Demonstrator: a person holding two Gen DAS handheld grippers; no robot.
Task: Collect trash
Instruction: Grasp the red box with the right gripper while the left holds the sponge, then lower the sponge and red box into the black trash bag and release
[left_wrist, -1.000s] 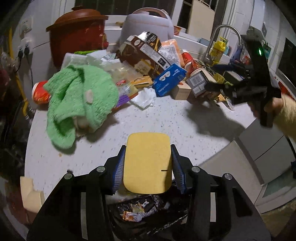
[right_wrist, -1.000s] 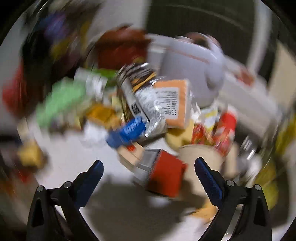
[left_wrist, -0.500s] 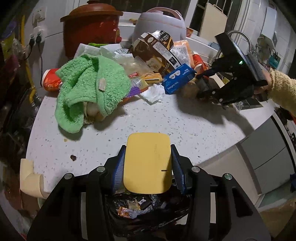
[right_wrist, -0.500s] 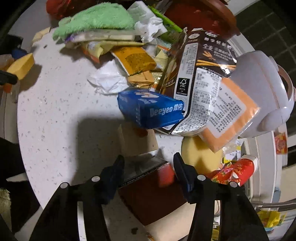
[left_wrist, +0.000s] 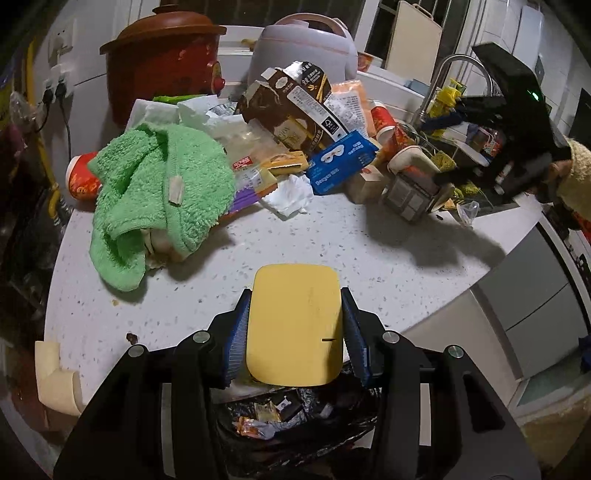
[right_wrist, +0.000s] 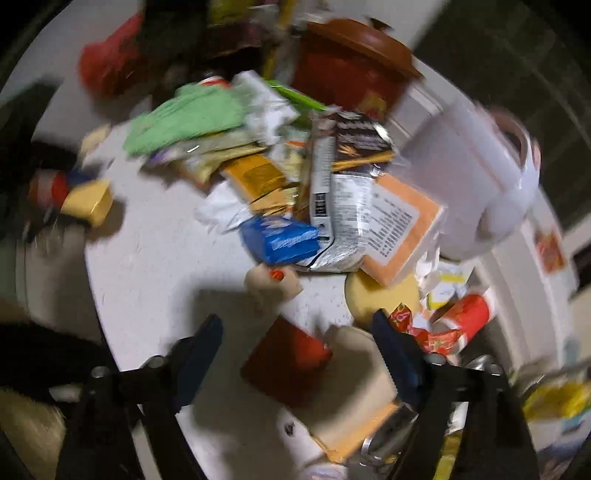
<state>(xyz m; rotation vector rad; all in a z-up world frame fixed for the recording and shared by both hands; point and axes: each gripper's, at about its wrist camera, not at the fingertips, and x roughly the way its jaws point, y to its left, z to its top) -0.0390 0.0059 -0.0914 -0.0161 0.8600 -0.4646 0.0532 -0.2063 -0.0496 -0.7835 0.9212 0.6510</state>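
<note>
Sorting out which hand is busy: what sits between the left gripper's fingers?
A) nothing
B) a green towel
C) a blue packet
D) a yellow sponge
D: in the left wrist view the left gripper is clamped on the sides of the yellow sponge, while the green towel and blue packet lie on the counter.

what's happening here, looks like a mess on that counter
A person is clearing trash off a cluttered kitchen counter with a tool in each hand. The left tool is shut on a yellow sponge above a black trash bag. The right tool is at the pile with a red and grey box between its jaws; they have just been opening and do not press on it.
</note>
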